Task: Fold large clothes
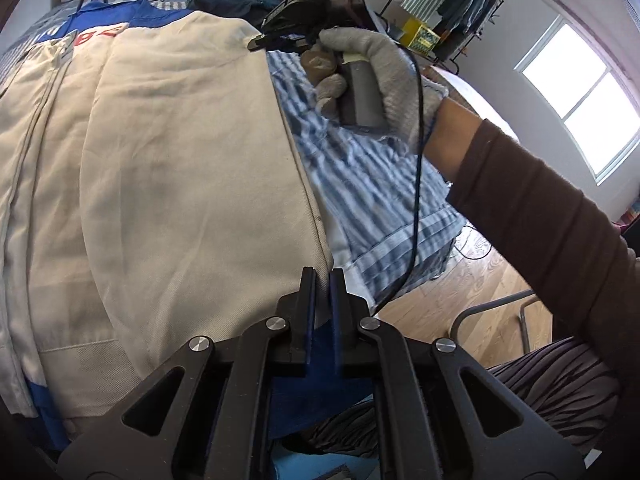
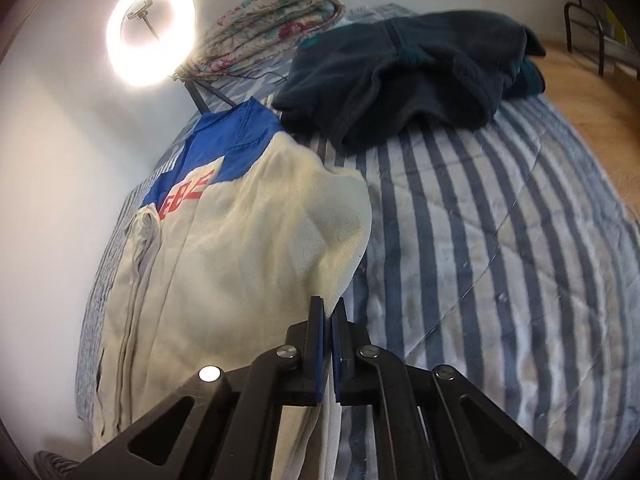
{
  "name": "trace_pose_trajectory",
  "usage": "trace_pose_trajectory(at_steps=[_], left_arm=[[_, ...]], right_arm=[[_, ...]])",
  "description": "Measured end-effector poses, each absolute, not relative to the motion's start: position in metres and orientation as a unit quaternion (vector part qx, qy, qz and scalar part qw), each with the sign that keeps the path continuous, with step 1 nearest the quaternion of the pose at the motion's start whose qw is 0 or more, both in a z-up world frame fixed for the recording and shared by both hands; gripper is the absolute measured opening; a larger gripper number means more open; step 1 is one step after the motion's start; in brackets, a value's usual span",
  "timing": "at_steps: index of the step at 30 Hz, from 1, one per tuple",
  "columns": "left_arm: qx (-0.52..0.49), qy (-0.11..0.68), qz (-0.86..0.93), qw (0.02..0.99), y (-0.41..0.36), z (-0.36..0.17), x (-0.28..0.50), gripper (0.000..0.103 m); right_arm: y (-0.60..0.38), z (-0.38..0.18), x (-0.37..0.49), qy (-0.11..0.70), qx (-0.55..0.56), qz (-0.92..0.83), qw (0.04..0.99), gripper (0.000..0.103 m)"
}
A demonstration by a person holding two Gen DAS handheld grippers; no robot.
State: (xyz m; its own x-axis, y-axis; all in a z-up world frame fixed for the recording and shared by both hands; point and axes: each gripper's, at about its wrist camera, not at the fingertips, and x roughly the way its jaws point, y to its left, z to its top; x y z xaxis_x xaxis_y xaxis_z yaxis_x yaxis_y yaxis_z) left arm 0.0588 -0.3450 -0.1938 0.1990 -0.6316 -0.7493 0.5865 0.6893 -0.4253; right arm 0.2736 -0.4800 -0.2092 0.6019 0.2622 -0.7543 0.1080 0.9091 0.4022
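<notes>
A large cream jacket (image 1: 168,168) with a blue yoke and red lettering lies spread on the striped bed. My left gripper (image 1: 322,276) is shut on the jacket's near right corner, with blue fabric between the pads. In the left wrist view the right gripper (image 1: 260,42) pinches the jacket's far right edge, held by a gloved hand (image 1: 372,76). In the right wrist view the jacket (image 2: 240,264) fills the left, and my right gripper (image 2: 329,308) is shut on its cream edge.
A blue-and-white striped bedcover (image 2: 500,264) covers the bed. A dark navy garment (image 2: 400,76) lies heaped at the far end, with a folded floral quilt (image 2: 276,20) and a lit ring light (image 2: 150,30) behind. Wooden floor (image 1: 452,300) and a clothes rack (image 1: 460,4) are on the right.
</notes>
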Motion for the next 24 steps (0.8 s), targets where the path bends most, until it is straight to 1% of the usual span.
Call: trace_pose_trajectory(at_steps=[3,7,12,13,14,15,16,17,19,24], left_arm=[[-0.001,0.489,-0.397,0.777,-0.358,-0.198,0.055,0.004],[0.012,0.503,-0.402,0.765,-0.369,-0.217,0.057,0.004],[-0.002,0.516,-0.414,0.750,-0.369,-0.230,0.062,0.006],[-0.006,0.520,-0.421,0.743,-0.369,-0.231,0.063,0.008],[-0.007,0.524,-0.428,0.736,-0.368,-0.229,0.063,0.018],[-0.007,0.526,-0.434,0.731,-0.368,-0.227,0.061,0.032],[-0.010,0.525,-0.444,0.726,-0.365,-0.221,0.058,0.036],[-0.010,0.516,-0.451,0.728,-0.359,-0.213,0.051,0.039],[-0.007,0.501,-0.455,0.736,-0.342,-0.197,0.045,0.039],[-0.006,0.472,-0.429,0.770,-0.283,-0.171,0.051,0.039]], right_arm=[[-0.487,-0.205,0.274,0.436,0.213,0.038,0.874,0.000],[-0.488,-0.217,0.280,0.446,0.199,0.024,0.872,0.000],[-0.481,-0.232,0.285,0.465,0.170,0.009,0.869,0.000],[-0.481,-0.232,0.285,0.466,0.170,0.010,0.868,0.001],[-0.482,-0.231,0.283,0.465,0.173,0.010,0.868,0.004],[-0.484,-0.227,0.280,0.460,0.176,0.005,0.870,0.007],[-0.487,-0.223,0.276,0.452,0.180,0.003,0.874,0.013],[-0.490,-0.215,0.271,0.441,0.185,0.004,0.878,0.022],[-0.498,-0.199,0.255,0.419,0.200,0.010,0.886,0.026],[-0.507,-0.166,0.208,0.398,0.229,0.032,0.888,0.029]])
